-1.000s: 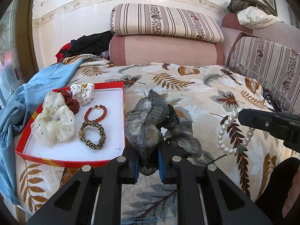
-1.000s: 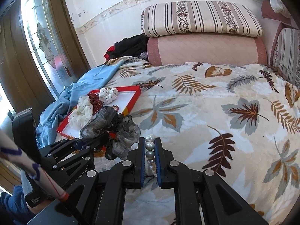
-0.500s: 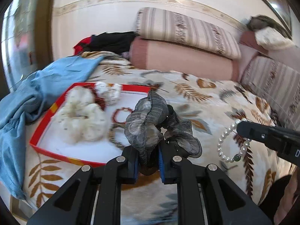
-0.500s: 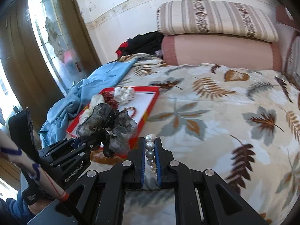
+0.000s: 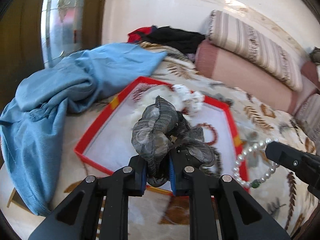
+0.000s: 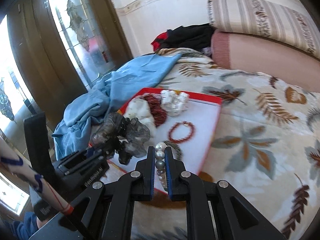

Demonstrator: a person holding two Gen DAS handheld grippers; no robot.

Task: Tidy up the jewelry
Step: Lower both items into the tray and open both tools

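Observation:
My left gripper [image 5: 157,171] is shut on a grey sheer scrunchie [image 5: 160,132] and holds it over the near part of the red-rimmed white tray [image 5: 104,140]. My right gripper [image 6: 160,156] is shut on a pearl bracelet [image 6: 160,159], held over the tray's near edge [image 6: 208,154]; the bracelet also hangs in the left wrist view [image 5: 252,166]. In the tray lie cream scrunchies [image 6: 174,100], a dark red scrunchie [image 6: 158,110], a red bead bracelet [image 6: 181,131] and a partly hidden leopard bracelet [image 6: 176,150].
A crumpled blue cloth [image 5: 60,92] lies left of the tray on the leaf-patterned bedspread [image 6: 260,130]. Pink and striped bolsters [image 5: 250,60] and dark clothes [image 5: 176,38] lie at the back. A glass door [image 6: 66,40] stands at the left.
Both grippers have swung left toward the tray with their loads. The scrunchie now hangs over the tray's inside and the pearl bracelet over its near edge. Both stay shut.

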